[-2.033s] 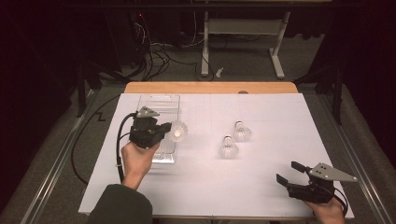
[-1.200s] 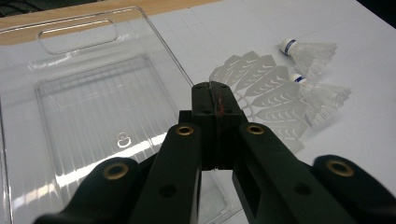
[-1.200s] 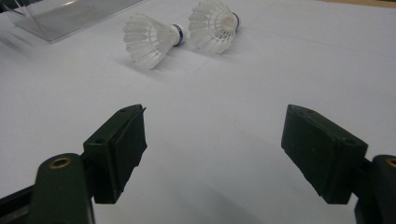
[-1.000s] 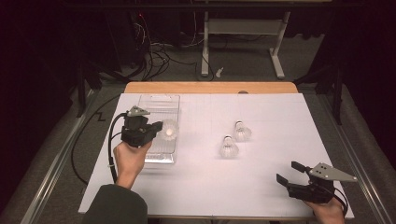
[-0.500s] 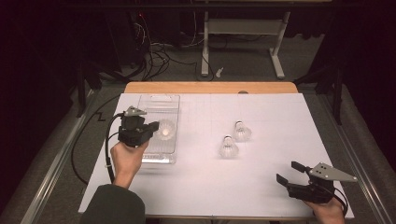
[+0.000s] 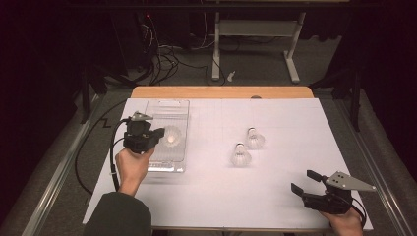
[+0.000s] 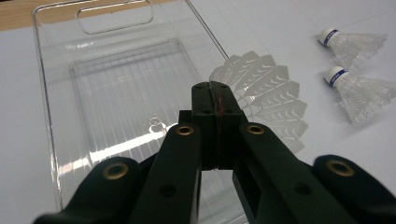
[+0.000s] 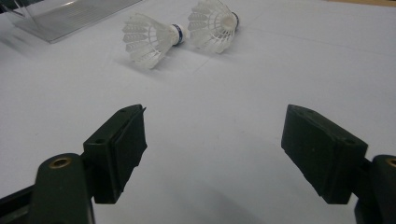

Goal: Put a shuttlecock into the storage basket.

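Note:
My left gripper (image 6: 158, 133) is shut on the feather skirt of a white shuttlecock (image 6: 171, 135) and holds it over the clear plastic tray (image 6: 167, 105). In the left gripper view the jaws (image 7: 215, 91) meet tightly, and the shuttlecock's feathers (image 7: 268, 100) fan out behind them above the tray's right rim (image 7: 205, 32). Two more shuttlecocks (image 6: 254, 139) (image 6: 240, 155) lie on the white table mid-right. My right gripper (image 6: 302, 180) rests open near the front right corner, nothing between its jaws (image 8: 212, 140), facing those two shuttlecocks (image 8: 147, 39) (image 8: 212, 23).
The tray lies at the table's left with a handle slot at its far end. A wooden strip (image 6: 221, 92) edges the table's far side. Cables and a metal stand's legs (image 6: 253, 49) are on the floor beyond.
My left gripper has carried the shuttlecock a little leftward, from beside the tray's right edge to over the tray. The right gripper and the two lying shuttlecocks have stayed put.

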Demonstrator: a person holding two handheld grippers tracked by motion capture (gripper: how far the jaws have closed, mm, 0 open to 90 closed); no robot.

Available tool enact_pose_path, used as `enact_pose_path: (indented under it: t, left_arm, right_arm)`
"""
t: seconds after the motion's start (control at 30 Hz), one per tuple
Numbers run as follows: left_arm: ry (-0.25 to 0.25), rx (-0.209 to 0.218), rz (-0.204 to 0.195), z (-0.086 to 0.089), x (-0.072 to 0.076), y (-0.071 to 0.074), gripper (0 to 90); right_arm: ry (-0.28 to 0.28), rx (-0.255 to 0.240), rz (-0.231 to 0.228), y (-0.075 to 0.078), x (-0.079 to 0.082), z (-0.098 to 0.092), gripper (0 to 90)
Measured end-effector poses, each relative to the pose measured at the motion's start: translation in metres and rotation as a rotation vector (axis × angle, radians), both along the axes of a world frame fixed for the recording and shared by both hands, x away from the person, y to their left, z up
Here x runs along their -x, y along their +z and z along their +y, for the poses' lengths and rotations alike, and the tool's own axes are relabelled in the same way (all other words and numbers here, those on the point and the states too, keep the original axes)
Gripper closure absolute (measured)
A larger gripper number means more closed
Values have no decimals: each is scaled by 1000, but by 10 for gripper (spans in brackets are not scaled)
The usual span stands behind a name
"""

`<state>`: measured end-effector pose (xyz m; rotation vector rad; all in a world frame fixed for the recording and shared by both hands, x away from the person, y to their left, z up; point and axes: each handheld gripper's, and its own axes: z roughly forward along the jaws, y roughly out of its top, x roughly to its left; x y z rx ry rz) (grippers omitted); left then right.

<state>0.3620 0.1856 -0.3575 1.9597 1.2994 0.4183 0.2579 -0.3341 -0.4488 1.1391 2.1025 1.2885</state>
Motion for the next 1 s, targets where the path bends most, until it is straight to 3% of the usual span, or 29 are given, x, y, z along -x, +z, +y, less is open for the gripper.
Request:
enact_pose_path:
  t: [1.0]
  left_arm:
    - [32, -15, 36, -2, -20, -12, 899]
  right_arm:
    - [2, 3, -2, 0, 0, 0, 222]
